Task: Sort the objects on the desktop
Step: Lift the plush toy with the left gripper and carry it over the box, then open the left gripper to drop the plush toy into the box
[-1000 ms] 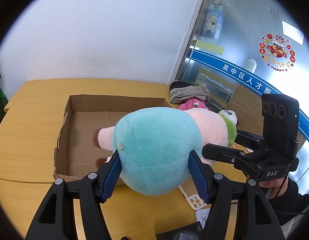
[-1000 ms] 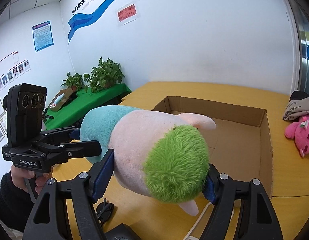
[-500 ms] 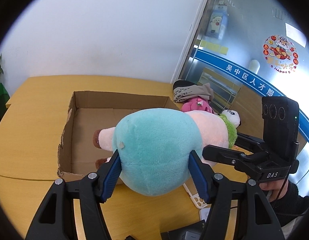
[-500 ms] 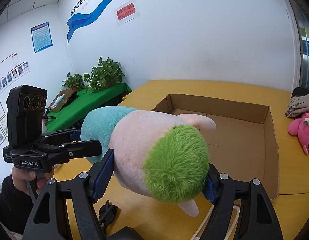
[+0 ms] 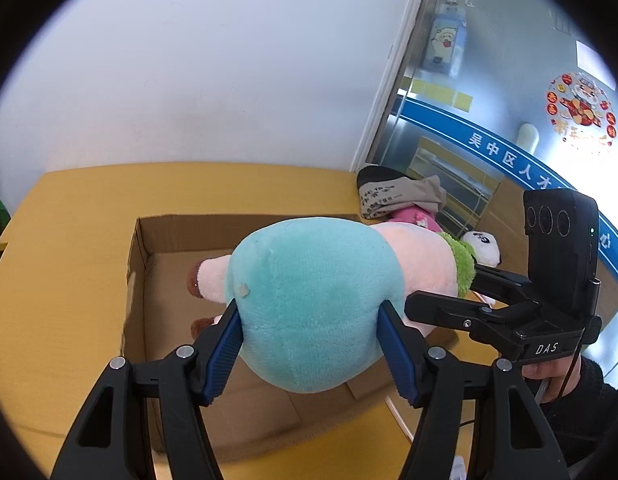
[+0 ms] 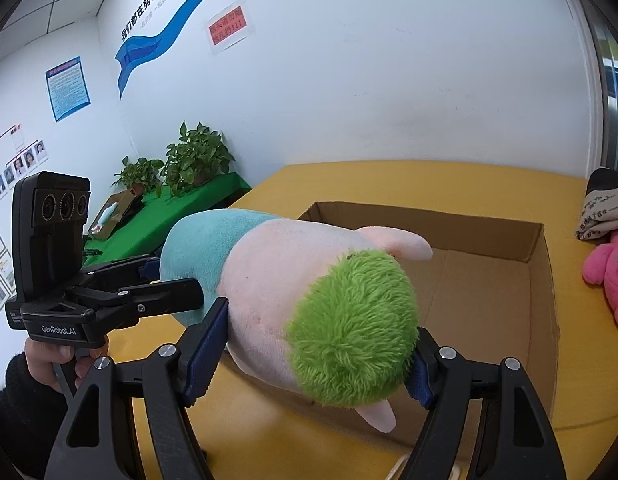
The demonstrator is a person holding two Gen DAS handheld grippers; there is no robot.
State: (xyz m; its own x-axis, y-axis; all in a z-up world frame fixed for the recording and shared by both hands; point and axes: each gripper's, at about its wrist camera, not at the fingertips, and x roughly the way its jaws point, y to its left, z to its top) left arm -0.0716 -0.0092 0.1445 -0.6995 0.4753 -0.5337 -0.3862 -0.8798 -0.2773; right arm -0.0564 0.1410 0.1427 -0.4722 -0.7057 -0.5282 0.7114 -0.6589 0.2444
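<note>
Plush toy [image 5: 317,304] hangs above the cardboard box [image 6: 545,280], left tool [image 5: 311,346] and right tool [image 6: 321,354] each clamping one end; lower both evenly, then let go together.

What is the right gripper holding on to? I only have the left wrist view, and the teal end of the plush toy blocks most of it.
Observer: The right gripper is clamped on the fuzzy green end of the plush toy, one pad on each side.
Operator: Where is that end relative to the box?
Observer: It sits near the box's near left corner. I cannot tell if it is inside the rim. The box's right wall is well off to its right.
Operator: What is behind my left gripper?
Observer: Two potted plants stand on a green-covered table against the wall.
</note>
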